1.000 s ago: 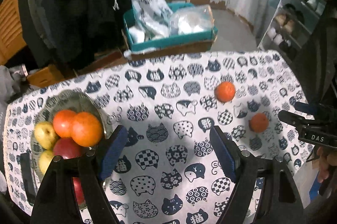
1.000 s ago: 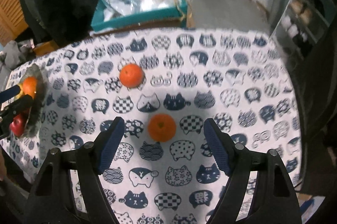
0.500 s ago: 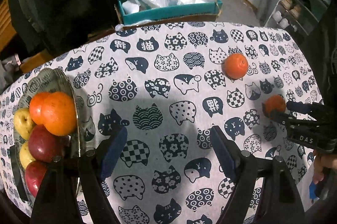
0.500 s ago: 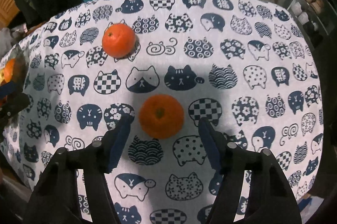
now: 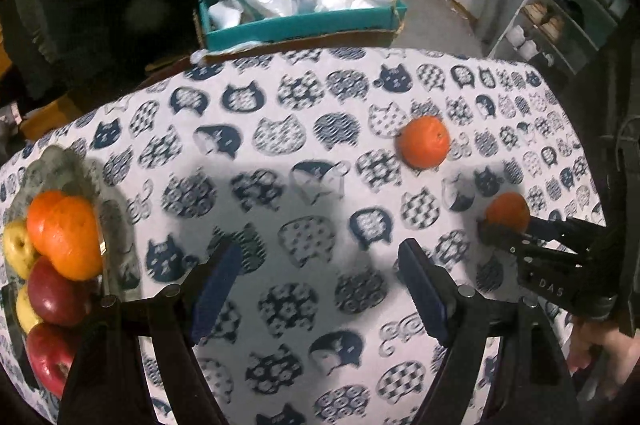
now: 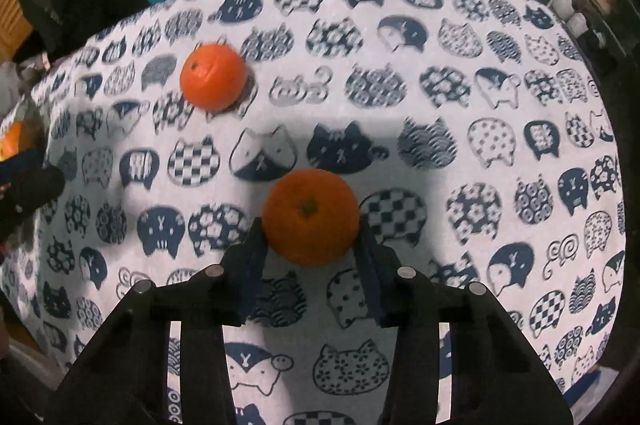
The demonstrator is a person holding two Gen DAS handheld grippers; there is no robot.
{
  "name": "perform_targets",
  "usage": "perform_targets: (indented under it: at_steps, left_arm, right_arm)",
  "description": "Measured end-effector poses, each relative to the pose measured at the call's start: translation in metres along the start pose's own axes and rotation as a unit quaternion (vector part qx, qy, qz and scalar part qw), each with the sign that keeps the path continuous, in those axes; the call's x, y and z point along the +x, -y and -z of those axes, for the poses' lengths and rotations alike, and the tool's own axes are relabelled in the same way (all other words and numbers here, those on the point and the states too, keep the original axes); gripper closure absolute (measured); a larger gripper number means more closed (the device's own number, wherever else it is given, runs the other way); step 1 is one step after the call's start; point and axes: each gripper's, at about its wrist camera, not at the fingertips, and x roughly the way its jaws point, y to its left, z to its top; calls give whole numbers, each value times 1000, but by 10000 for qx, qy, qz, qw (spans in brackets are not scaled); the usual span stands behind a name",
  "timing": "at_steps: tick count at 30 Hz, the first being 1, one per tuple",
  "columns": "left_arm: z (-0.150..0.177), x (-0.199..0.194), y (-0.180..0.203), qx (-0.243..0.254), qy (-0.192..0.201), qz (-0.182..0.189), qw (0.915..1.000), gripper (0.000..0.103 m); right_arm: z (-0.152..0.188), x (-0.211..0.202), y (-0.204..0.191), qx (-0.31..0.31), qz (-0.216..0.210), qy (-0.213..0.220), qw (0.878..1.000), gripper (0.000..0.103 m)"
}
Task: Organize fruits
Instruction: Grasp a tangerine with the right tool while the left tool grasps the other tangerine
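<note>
Two loose oranges lie on the cat-print tabletop (image 6: 460, 153). The right gripper (image 6: 310, 237) has just closed its fingers on the nearer orange (image 6: 310, 215); the second orange (image 6: 212, 77) sits apart, farther back. The left gripper (image 5: 320, 289) hangs with fingers spread and nothing between them beside the bowl (image 5: 116, 225), which holds two oranges, two red apples and two yellow fruits.

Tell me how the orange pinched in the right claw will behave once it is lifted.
The orange is round, so it would probably roll if released onto the flat tablecloth. The right claw, which has just closed, grips it only at the sides, so it might pivot or slip. Its skin looks firm, likely tolerating the squeeze.
</note>
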Motion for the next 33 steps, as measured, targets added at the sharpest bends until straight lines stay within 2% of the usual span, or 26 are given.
perform_targets:
  at_steps: [12, 22, 31, 32, 33]
  left_arm:
    - [-33, 33, 47, 304, 8, 202, 9993, 21]
    - [-50, 60, 61, 107, -86, 372, 9992, 21]
    - [-63, 83, 70, -60, -158, 499, 9986, 22]
    - [-63, 85, 70, -85, -184, 513, 9985, 24]
    - [-63, 88, 70, -123, -206, 527, 9983, 32]
  right_arm:
    - [-45, -13, 26, -57, 339, 458, 9984, 61]
    - [-71, -7, 43, -3, 289, 488, 9984, 61]
    - [-69, 0, 53, 295, 160, 394, 9987, 61]
    - [-68, 0, 53, 307, 159, 389, 9986, 61]
    - [-68, 2, 53, 316, 147, 381, 9987, 61]
